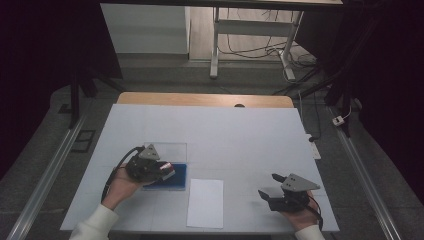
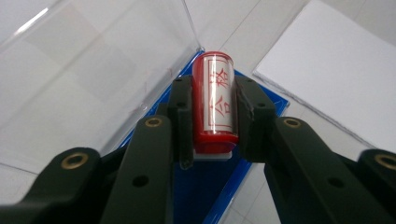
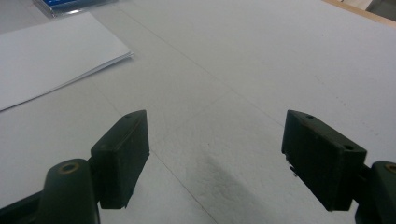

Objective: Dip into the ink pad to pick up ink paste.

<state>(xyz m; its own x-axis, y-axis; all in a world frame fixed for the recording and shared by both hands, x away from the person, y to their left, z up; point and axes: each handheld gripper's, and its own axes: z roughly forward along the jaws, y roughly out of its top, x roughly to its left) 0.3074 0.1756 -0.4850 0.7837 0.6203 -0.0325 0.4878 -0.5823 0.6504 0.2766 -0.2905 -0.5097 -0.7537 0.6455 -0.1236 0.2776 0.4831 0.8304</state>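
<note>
**Three cameras, one table**

The high view looks forward and down from above the person's side, far enough to see the whole table [image 1: 210, 125]. The left gripper view sits very close behind its own jaws. The right gripper view looks low across the table. All three see the white paper [image 1: 205, 202] [image 2: 336, 70] [image 3: 51, 51].
</note>
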